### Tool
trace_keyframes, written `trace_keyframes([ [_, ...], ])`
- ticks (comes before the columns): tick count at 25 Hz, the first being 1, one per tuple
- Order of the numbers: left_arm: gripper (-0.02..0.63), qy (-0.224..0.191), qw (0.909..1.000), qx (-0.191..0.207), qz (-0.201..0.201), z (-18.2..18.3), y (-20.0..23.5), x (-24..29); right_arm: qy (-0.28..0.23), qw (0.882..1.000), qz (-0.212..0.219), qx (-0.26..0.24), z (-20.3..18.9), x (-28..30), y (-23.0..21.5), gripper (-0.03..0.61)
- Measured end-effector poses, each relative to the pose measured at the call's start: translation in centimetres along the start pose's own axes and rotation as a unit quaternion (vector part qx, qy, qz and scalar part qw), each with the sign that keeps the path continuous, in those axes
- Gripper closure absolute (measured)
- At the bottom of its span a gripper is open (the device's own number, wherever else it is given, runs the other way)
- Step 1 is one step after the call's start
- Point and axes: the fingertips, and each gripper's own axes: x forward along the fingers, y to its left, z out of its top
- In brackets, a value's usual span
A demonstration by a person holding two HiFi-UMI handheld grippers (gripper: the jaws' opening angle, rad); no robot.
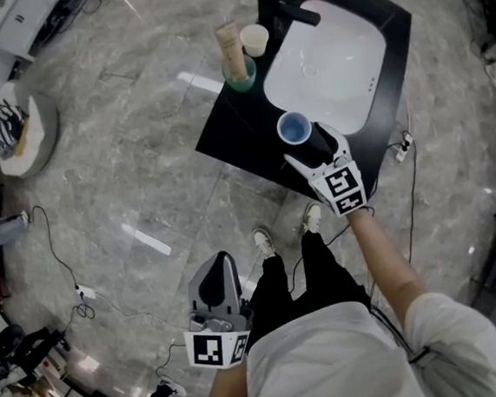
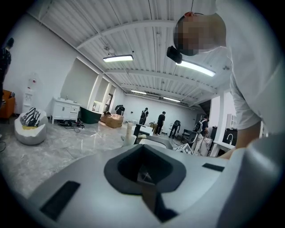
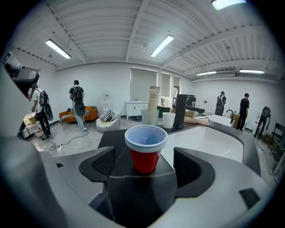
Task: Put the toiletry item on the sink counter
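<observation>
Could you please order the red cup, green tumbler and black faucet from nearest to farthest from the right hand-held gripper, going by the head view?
1. Red cup: at the tips of the right hand-held gripper, counter front.
2. Green tumbler: counter's left edge.
3. Black faucet: behind the basin, far end.

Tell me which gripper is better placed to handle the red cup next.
Right. The right gripper is open with the cup between its jaws on the counter; the left gripper hangs shut over the floor.

cup on counter, basin to its right
</observation>
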Motion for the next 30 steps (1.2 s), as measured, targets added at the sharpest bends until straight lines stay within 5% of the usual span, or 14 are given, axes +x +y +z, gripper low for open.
trace_keyframes([
  [10, 0.611, -0.031, 0.998, 0.004, -0.055, 2.4, -2.0, 2.1, 0.045, 0.998, -0.021, 0.034, -0.5, -7.7, -0.1, 0.184],
  [14, 0.611, -0.045, 0.9964, 0.004, -0.071, 3.3, -2.8, 2.4, 0.026, 0.998, -0.037, 0.05, 1.5, -11.4, -0.7, 0.195],
  [17, 0.611, -0.058, 0.9948, 0.004, -0.083, 4.0, -3.4, 2.8, -0.007, 0.996, -0.072, 0.058, 3.9, -14.2, -2.2, 0.374],
  [22, 0.611, -0.071, 0.9922, 0.013, -0.101, 5.4, -4.5, 3.5, -0.047, 0.992, -0.1, 0.069, 7.3, -17.4, -3.8, 0.497],
  [30, 0.611, -0.102, 0.9894, 0.018, -0.101, 7.7, -6.9, 5.4, -0.091, 0.993, -0.055, 0.054, 12.4, -20.9, -3.1, 0.534],
])
